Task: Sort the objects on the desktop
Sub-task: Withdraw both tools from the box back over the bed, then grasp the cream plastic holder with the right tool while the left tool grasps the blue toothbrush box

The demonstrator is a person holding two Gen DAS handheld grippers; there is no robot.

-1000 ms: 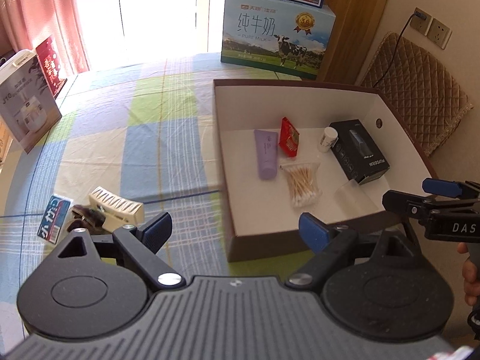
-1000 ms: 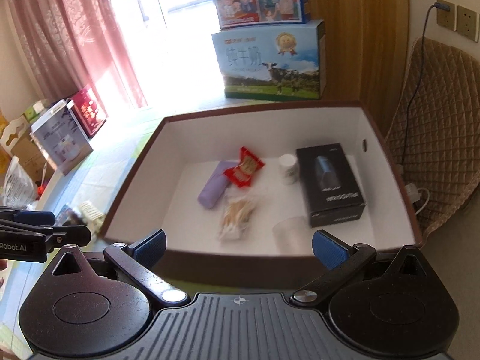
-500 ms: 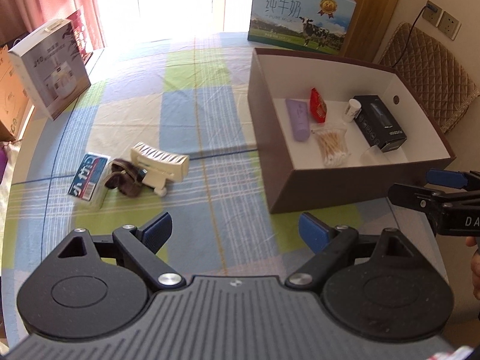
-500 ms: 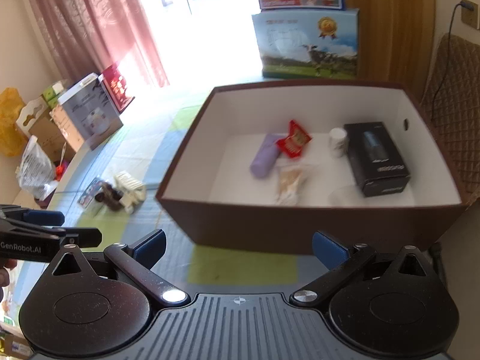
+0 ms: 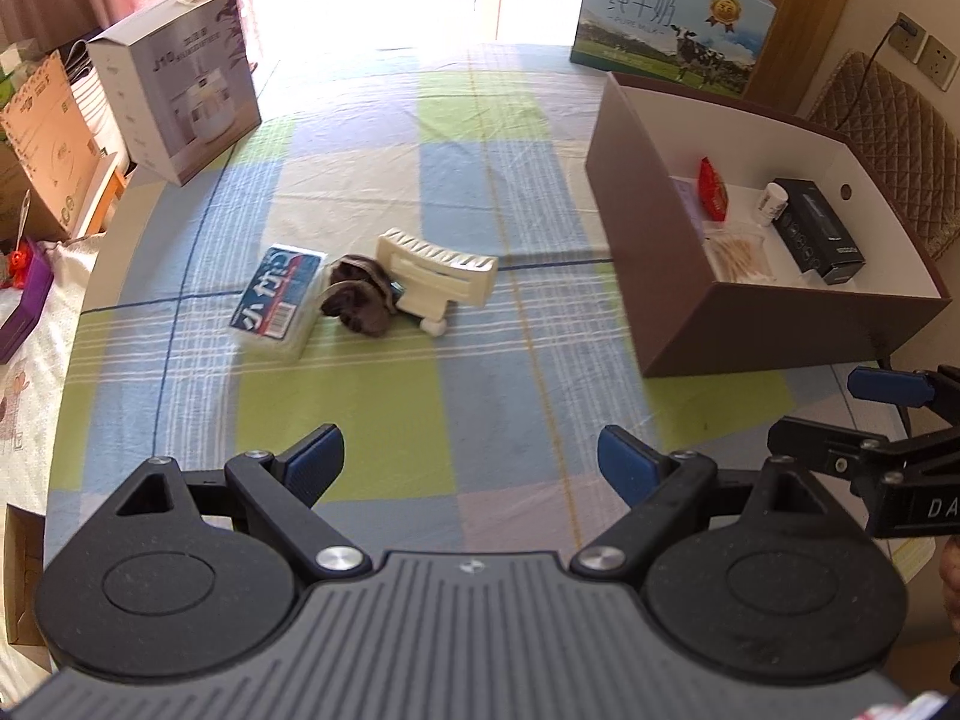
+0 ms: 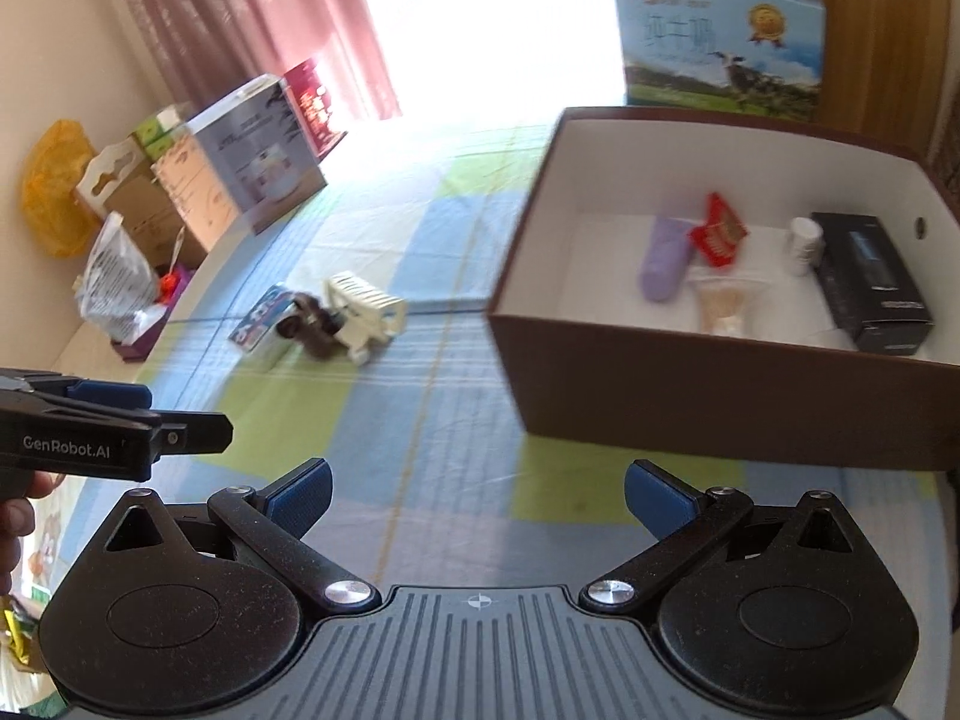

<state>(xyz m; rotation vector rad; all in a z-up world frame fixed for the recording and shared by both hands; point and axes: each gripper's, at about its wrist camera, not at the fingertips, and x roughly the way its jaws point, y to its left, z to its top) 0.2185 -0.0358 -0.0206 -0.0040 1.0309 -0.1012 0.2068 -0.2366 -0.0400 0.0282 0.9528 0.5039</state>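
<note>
On the checked tablecloth lie a blue tissue pack [image 5: 279, 299] [image 6: 261, 319], a dark brown bundle [image 5: 360, 305] [image 6: 312, 327] and a cream ribbed plastic piece [image 5: 441, 279] [image 6: 366, 309], touching one another. A brown box [image 5: 672, 276] [image 6: 690, 396] with a white inside holds a purple tube [image 6: 663, 261], a red packet [image 6: 717, 231], cotton swabs [image 5: 741, 255], a small white bottle [image 6: 804, 243] and a black carton [image 5: 819, 231] [image 6: 873, 282]. My left gripper [image 5: 471, 459] hangs open and empty over bare cloth, well short of the three loose items. My right gripper [image 6: 477, 495] is open and empty too, in front of the box's near wall.
A white appliance carton [image 5: 177, 84] stands at the table's far left edge, a milk carton box [image 5: 672, 18] at the far end beside the brown box. Cardboard boxes and bags crowd the floor on the left. A quilted chair [image 5: 888, 144] stands right of the box.
Both grippers have drawn back from over the box toward the near side of the table and turned left. The loose items on the cloth have come toward the centre of view. Both stay open and empty.
</note>
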